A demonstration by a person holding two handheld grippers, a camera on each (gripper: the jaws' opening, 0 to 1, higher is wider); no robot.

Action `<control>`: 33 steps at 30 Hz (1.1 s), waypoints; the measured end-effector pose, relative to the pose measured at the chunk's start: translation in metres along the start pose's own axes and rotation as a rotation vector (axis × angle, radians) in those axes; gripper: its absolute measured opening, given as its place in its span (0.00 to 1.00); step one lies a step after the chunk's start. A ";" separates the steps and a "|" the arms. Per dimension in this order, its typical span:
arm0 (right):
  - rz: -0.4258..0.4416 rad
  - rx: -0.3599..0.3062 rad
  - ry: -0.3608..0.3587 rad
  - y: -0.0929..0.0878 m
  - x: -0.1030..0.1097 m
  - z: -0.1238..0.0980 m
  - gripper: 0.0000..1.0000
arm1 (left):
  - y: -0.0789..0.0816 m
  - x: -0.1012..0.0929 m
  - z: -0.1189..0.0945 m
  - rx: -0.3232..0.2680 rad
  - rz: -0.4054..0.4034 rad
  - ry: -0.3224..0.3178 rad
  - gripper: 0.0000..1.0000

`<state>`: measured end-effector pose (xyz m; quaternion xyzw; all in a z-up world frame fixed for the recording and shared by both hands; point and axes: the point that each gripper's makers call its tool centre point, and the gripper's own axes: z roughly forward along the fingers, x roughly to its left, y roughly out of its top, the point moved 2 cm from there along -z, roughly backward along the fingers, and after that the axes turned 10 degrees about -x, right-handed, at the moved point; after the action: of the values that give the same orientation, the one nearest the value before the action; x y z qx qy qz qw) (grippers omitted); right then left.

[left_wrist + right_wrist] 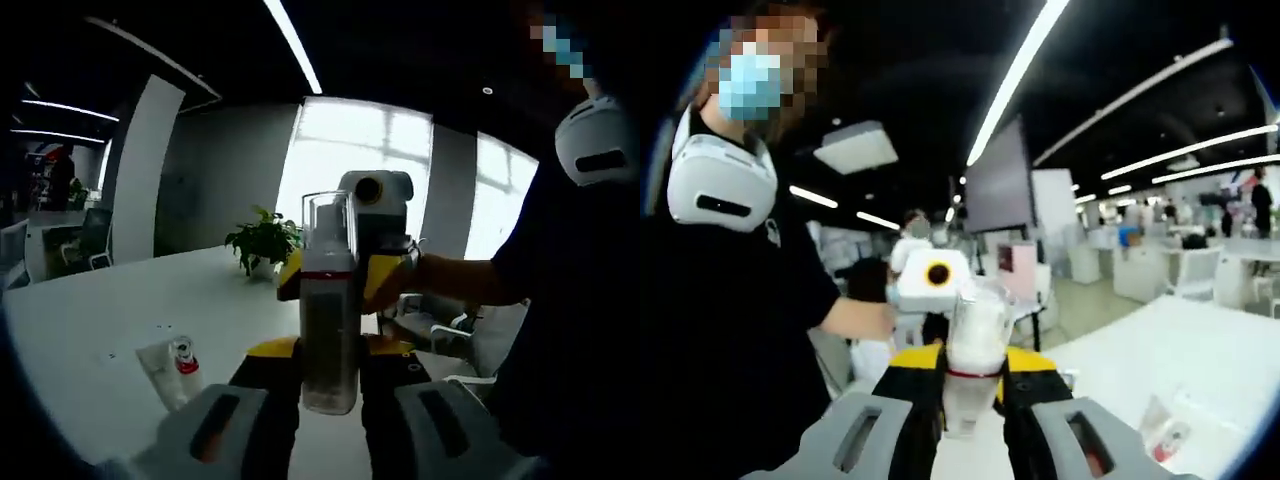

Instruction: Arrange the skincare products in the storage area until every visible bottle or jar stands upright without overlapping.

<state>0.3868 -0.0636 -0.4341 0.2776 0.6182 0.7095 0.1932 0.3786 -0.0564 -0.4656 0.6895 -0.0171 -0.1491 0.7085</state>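
In the left gripper view the left gripper point(330, 400) rises from six o'clock with its jaws pressed against the lower sides of a clear bottle point(329, 320), held upright at the centre, lifted above the white table point(90, 320). The bottle has a clear cap and a red band below it. Facing it, at twelve o'clock from the bottle, the right gripper point(345, 275) comes in with its yellow-tipped jaws clamped around the bottle's neck, a person's forearm point(460, 280) stretching away to three o'clock. A small tube point(170, 370) with a red band lies flat on the table at eight o'clock.

In the right gripper view the right gripper point(972, 400) grips the same bottle point(973, 345), cap nearest the lens, while the left gripper point(940, 300) sits behind it.
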 end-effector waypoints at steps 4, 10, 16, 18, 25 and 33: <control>-0.031 0.046 -0.033 -0.006 -0.009 -0.004 0.17 | -0.008 0.012 0.004 0.005 0.036 0.021 0.24; -0.137 0.116 -0.041 -0.019 -0.017 -0.013 0.15 | -0.022 0.021 0.011 0.006 0.052 0.033 0.25; -0.198 0.155 -0.039 -0.037 -0.023 -0.013 0.14 | -0.040 0.032 0.015 0.054 -0.003 0.056 0.25; -0.208 0.168 -0.046 -0.043 -0.027 -0.014 0.14 | -0.042 0.036 0.015 0.048 -0.007 0.064 0.28; -0.173 0.175 -0.093 -0.065 -0.051 -0.021 0.14 | -0.060 0.055 0.007 0.094 -0.033 0.132 0.40; -0.153 0.185 -0.138 -0.092 -0.073 -0.026 0.14 | -0.079 0.072 -0.008 0.129 -0.048 0.211 0.57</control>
<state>0.4198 -0.1138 -0.5379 0.2942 0.6857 0.6118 0.2625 0.4339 -0.0655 -0.5569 0.7457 0.0646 -0.0914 0.6568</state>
